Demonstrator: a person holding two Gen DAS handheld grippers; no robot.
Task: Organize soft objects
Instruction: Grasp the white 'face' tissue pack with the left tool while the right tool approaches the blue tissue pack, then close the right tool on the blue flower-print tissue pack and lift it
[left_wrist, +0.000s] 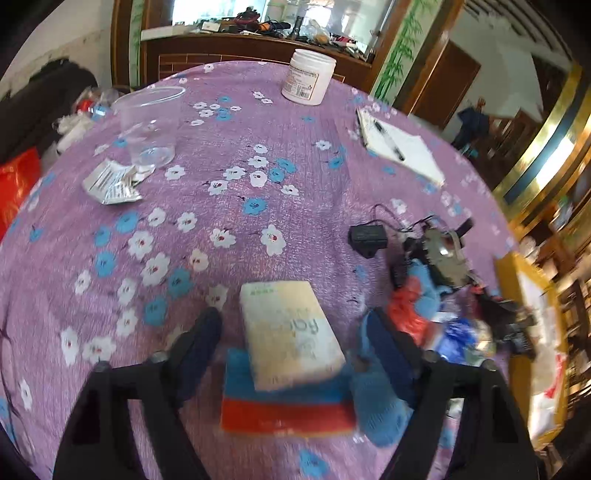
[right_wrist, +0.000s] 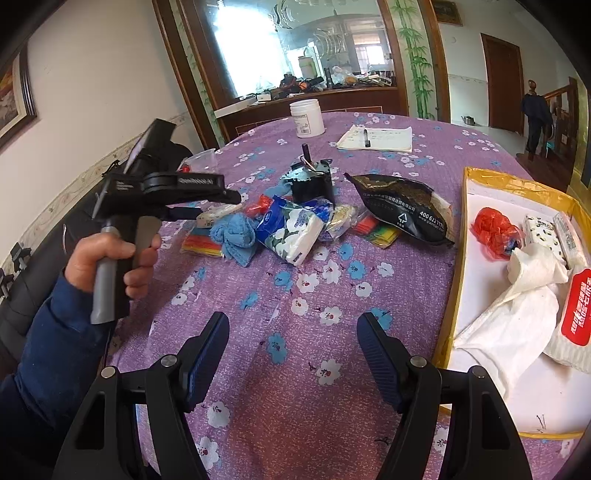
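My left gripper (left_wrist: 291, 325) is open, its fingers on either side of a cream tissue pack (left_wrist: 291, 332) that lies on a striped sponge pack (left_wrist: 284, 410); a blue cloth (left_wrist: 380, 406) lies by the right finger. In the right wrist view the left gripper (right_wrist: 218, 205) hovers over the pile: the cream pack (right_wrist: 216, 214), blue cloth (right_wrist: 234, 236), floral tissue pack (right_wrist: 291, 229), and a colourful sponge pack (right_wrist: 376, 230). My right gripper (right_wrist: 291, 339) is open and empty above bare cloth. A yellow-rimmed tray (right_wrist: 460, 258) at the right holds a red bag (right_wrist: 495, 230), tissue packs and white cloths.
A black bag (right_wrist: 402, 210), a black motor part (right_wrist: 310, 181), a white jar (right_wrist: 306, 118), a notepad with a pen (right_wrist: 376, 138) and a clear cup (left_wrist: 147, 125) stand on the purple flowered tablecloth (right_wrist: 295, 295). A foil wrapper (left_wrist: 110, 182) lies near the cup.
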